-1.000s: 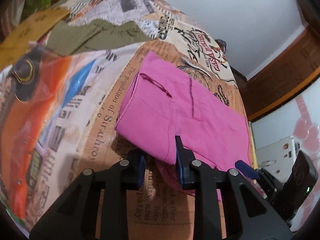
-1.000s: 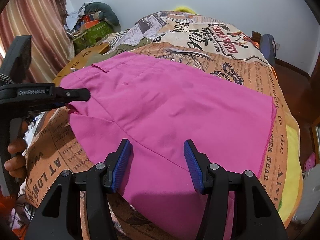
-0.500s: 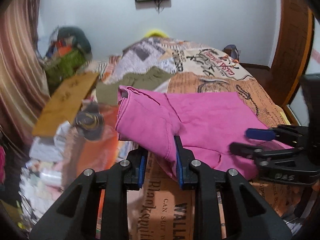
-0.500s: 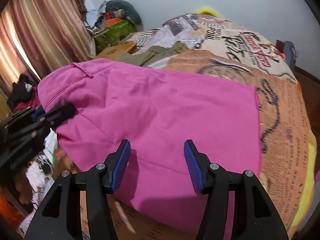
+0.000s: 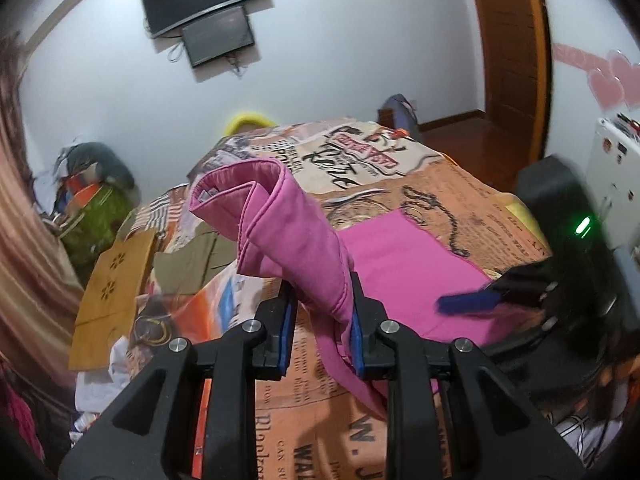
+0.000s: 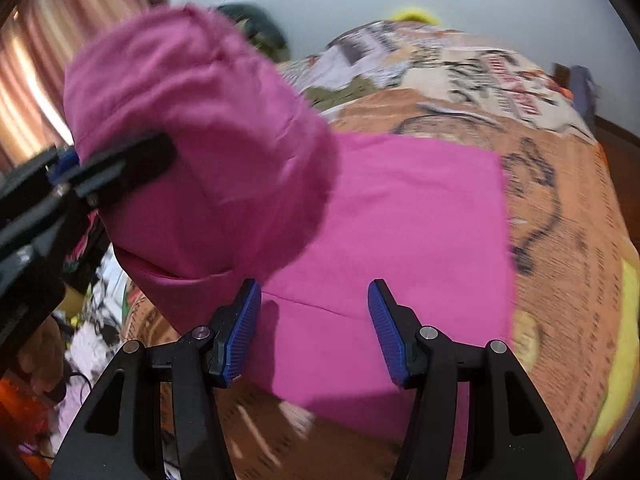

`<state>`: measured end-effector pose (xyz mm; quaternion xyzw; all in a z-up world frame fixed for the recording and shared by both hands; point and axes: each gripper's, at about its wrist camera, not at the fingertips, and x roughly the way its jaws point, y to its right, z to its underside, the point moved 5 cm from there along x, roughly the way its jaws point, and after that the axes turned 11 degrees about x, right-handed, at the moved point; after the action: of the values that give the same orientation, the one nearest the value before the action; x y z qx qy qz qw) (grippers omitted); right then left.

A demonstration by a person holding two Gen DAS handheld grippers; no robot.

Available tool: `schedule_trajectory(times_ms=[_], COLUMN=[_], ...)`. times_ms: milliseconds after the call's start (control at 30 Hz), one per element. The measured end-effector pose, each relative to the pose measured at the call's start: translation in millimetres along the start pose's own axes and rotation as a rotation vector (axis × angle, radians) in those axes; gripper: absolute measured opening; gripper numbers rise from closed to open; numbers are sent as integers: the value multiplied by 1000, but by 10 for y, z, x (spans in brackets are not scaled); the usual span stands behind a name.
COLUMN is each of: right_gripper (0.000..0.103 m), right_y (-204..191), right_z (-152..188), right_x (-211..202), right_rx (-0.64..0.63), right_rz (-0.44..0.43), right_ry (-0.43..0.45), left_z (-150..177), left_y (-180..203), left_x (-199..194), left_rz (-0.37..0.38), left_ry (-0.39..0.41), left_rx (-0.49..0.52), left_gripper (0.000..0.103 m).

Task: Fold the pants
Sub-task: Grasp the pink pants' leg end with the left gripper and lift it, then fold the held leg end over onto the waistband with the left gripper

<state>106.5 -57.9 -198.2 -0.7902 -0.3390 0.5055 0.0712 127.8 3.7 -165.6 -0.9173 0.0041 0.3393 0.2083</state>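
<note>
Pink pants [image 5: 408,256] lie on a bed with a newspaper-print cover [image 5: 480,200]. My left gripper [image 5: 322,292] is shut on their waist end, which stands lifted and curled over in the air [image 5: 288,216]. In the right wrist view that raised fold [image 6: 192,120] hangs at the upper left with the left gripper [image 6: 120,168] clamped on it. The rest of the pants [image 6: 400,208] stays flat on the bed. My right gripper [image 6: 314,300] hovers open just above the near edge of the flat part, its pads gripping nothing. It shows blurred at the right of the left wrist view [image 5: 480,296].
An olive garment [image 5: 188,256] and a wooden board [image 5: 108,292] lie on the bed's left side. Bags and clutter [image 5: 92,208] pile up by the curtain. A screen [image 5: 204,4] hangs on the far wall. A person's hand [image 6: 36,356] shows at the lower left.
The left gripper has risen and rolled upright, lifting the waist end off the bed and over the flat part. The right gripper rose a little and stays open.
</note>
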Motion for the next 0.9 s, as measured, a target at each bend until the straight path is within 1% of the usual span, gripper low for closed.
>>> schedule_trajectory(times_ms=[67, 133, 200, 267, 333, 433, 500, 633, 700, 800, 833, 900], right_gripper=[52, 52, 52, 53, 53, 54, 54, 54, 54, 54, 54, 54], right_y=[213, 391, 566, 635, 649, 629, 645, 787, 868, 985, 1002, 1008], right_z=[9, 29, 87, 150, 184, 167, 148, 150, 175, 239, 277, 292], right_x=[-148, -228, -219, -177, -184, -194, -230, -430, -476, -396, -352, -368], right_rx=[45, 76, 105, 133, 149, 141, 142, 171, 192, 203, 205, 216], right_rz=[43, 94, 135, 121, 108, 111, 103, 123, 129, 166, 164, 154], right_ry=[34, 51, 40, 26, 48, 55, 54, 102, 111, 72, 63, 75], left_z=[-32, -61, -103, -138, -180, -244, -296, -366, -370, -375, -372, -345], left_y=[36, 64, 99, 147, 213, 306, 369, 462, 507, 612, 654, 743], left_x=[23, 52, 97, 115, 146, 195, 227, 264, 267, 305, 323, 364], left_rz=[12, 39, 65, 85, 121, 159, 177, 222, 237, 255, 260, 275], left_ry=[0, -3, -6, -7, -11, -18, -21, -23, -27, -38, -43, -59], left_rx=[9, 0, -10, -14, -20, -24, -18, -22, -22, -10, -1, 17], left_gripper=[23, 23, 23, 23, 22, 22, 22, 22, 22, 22, 22, 22])
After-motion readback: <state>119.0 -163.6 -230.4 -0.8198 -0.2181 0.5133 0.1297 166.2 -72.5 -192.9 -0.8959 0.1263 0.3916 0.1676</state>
